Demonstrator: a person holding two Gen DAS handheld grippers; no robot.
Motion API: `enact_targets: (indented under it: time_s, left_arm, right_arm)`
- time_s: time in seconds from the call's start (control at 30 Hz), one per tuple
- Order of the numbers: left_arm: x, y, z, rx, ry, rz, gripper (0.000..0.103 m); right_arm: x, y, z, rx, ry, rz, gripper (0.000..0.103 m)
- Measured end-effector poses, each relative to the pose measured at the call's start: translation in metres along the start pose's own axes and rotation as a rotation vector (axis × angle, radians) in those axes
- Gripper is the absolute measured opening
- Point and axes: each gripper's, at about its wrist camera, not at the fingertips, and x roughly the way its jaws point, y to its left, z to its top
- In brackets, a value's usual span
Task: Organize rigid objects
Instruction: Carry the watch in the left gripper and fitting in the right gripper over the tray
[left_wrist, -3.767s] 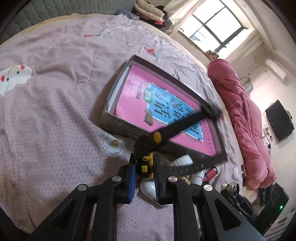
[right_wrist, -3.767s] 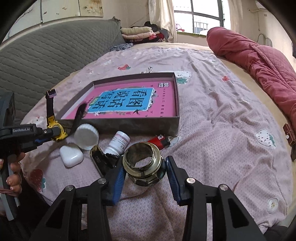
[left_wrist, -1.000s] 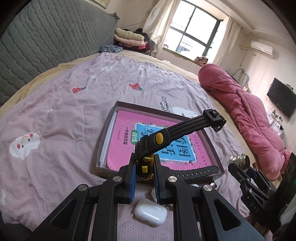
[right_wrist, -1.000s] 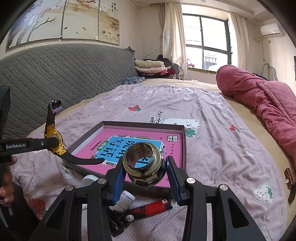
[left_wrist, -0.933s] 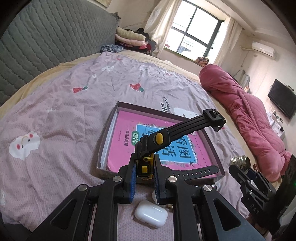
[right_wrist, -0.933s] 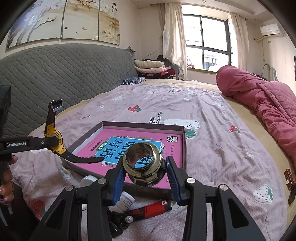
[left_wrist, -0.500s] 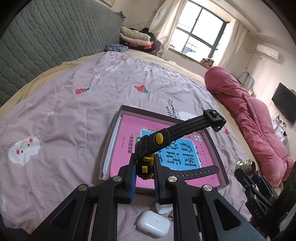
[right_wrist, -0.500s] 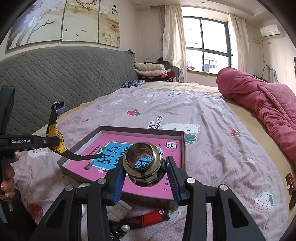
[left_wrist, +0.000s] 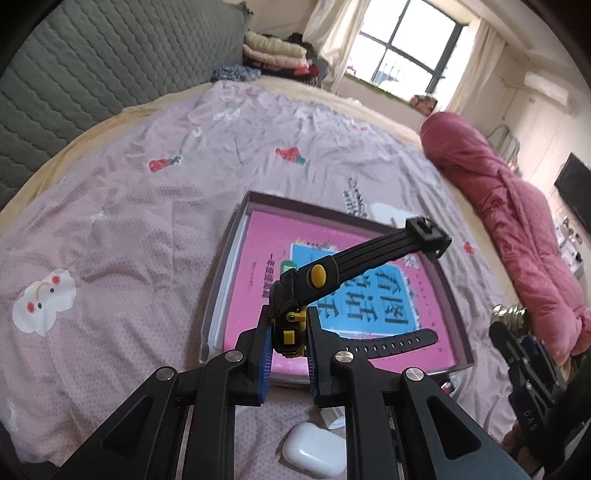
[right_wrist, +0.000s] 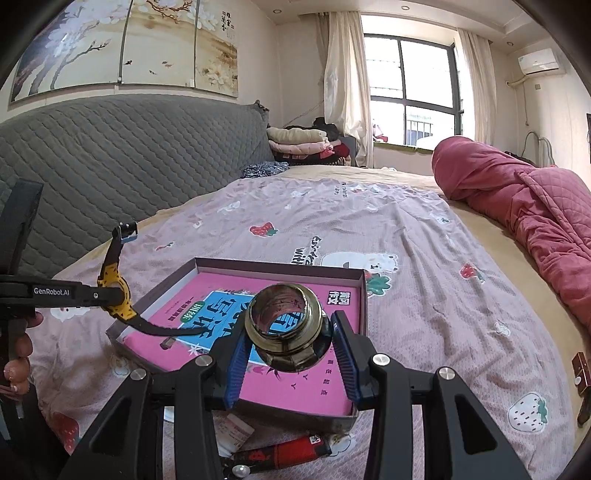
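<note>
White "GenRobot.AI" lettering marks the left gripper (right_wrist: 110, 295) clamping a watch (left_wrist: 291, 328); the right gripper (right_wrist: 290, 350) grips a brass fitting (right_wrist: 286, 325).

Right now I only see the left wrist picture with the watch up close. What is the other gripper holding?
Observer: The right gripper is clamped on a round brass fitting, open through the middle.
Operator: Where is it?
Observer: It hangs over the near part of the box with the pink book.
Operator: Is anything hiding below it?
Observer: Yes, a red-handled tool lies on the bedspread in front of the box.
</note>
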Motion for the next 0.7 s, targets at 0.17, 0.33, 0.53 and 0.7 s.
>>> enact_targets:
  time_s: [0.17, 0.33, 0.53, 0.7]
  left_arm:
    - [0.013, 0.001, 0.002, 0.001, 0.057, 0.026, 0.016]
    - [0.020, 0.001, 0.002, 0.009, 0.091, 0.043, 0.016]
    - [0.034, 0.006, 0.004, 0.000, 0.161, 0.078, 0.016]
    - [0.040, 0.008, 0.007, 0.004, 0.214, 0.105, 0.016]
  right_arm:
    - [0.004, -0.001, 0.000, -0.002, 0.007, -0.003, 0.043]
    - [0.010, -0.001, -0.001, -0.013, 0.024, -0.005, 0.043]
    - [0.018, -0.003, -0.003, -0.012, 0.047, -0.015, 0.043]
    - [0.025, -0.007, -0.006, 0.002, 0.074, -0.015, 0.043]
